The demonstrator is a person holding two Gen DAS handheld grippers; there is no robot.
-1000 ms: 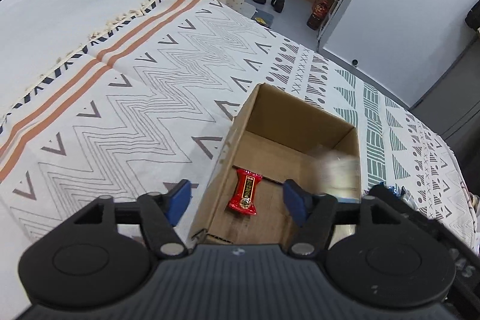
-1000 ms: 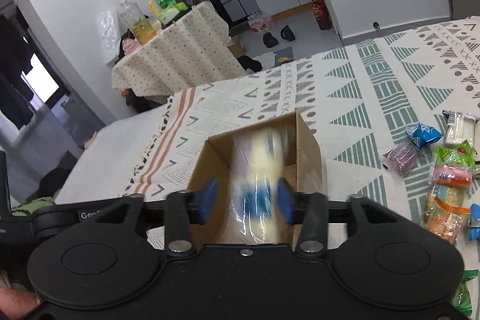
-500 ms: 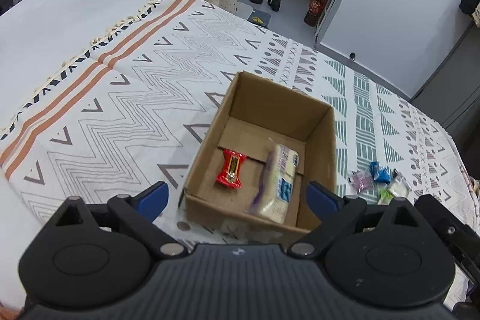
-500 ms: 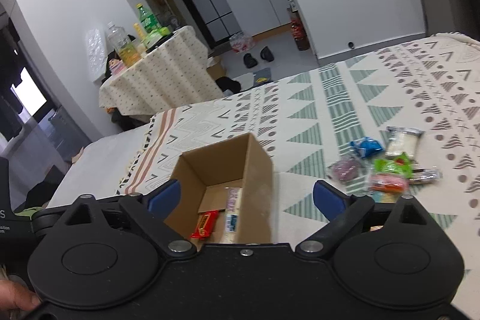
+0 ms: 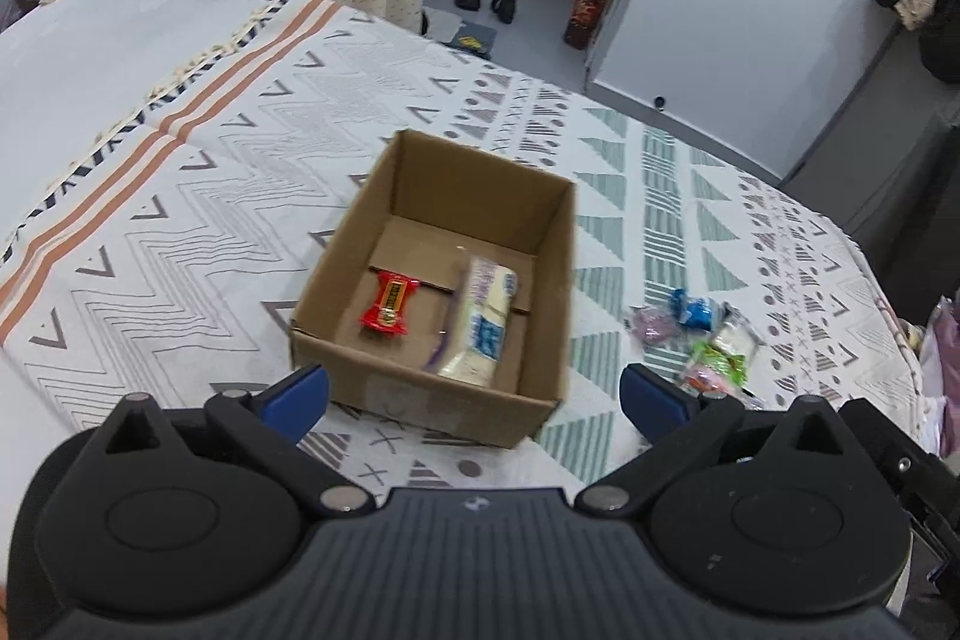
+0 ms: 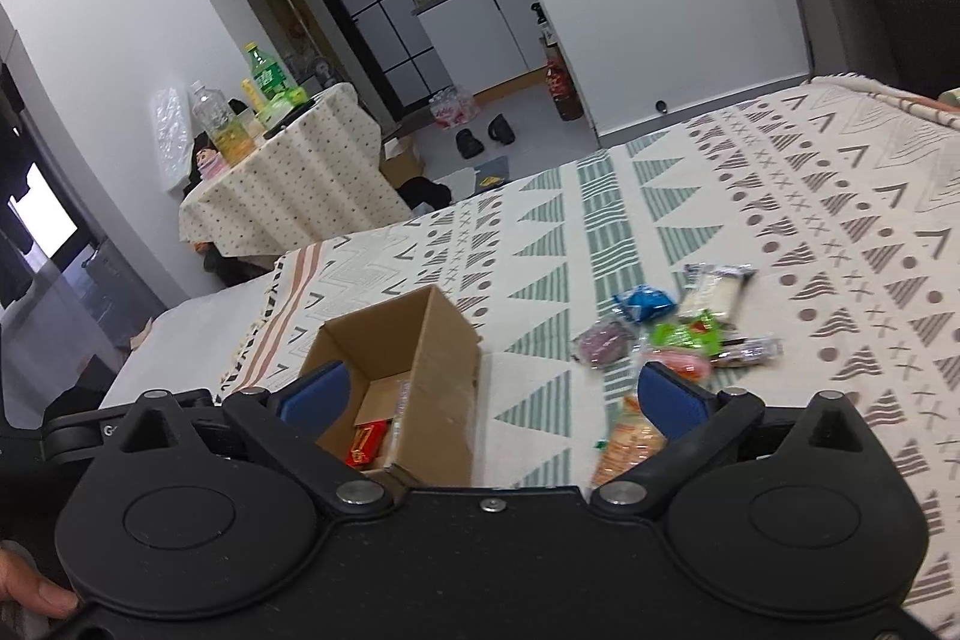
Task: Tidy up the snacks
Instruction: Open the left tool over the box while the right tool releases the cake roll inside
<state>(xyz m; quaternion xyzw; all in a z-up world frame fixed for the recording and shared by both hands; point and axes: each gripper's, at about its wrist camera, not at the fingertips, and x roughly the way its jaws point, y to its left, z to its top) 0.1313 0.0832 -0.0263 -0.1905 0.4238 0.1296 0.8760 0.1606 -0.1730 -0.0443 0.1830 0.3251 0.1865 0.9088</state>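
Observation:
An open cardboard box sits on the patterned bedspread. Inside it lie a red candy and a pale cracker pack with blue print. To the box's right is a loose pile of snacks: blue, purple, green and white packets, and an orange packet nearest me. My left gripper hangs open, held back above the box's near edge. My right gripper is open too, empty, between the box and the pile.
The patterned bedspread covers a wide bed. Beyond its far edge stand a cloth-covered table with bottles, shoes on the floor and white cabinets. A hand shows at the lower left of the right wrist view.
The right gripper let the cracker pack go into the box, opened wide and drew back toward the snack pile. The left gripper also opened and pulled back from the box.

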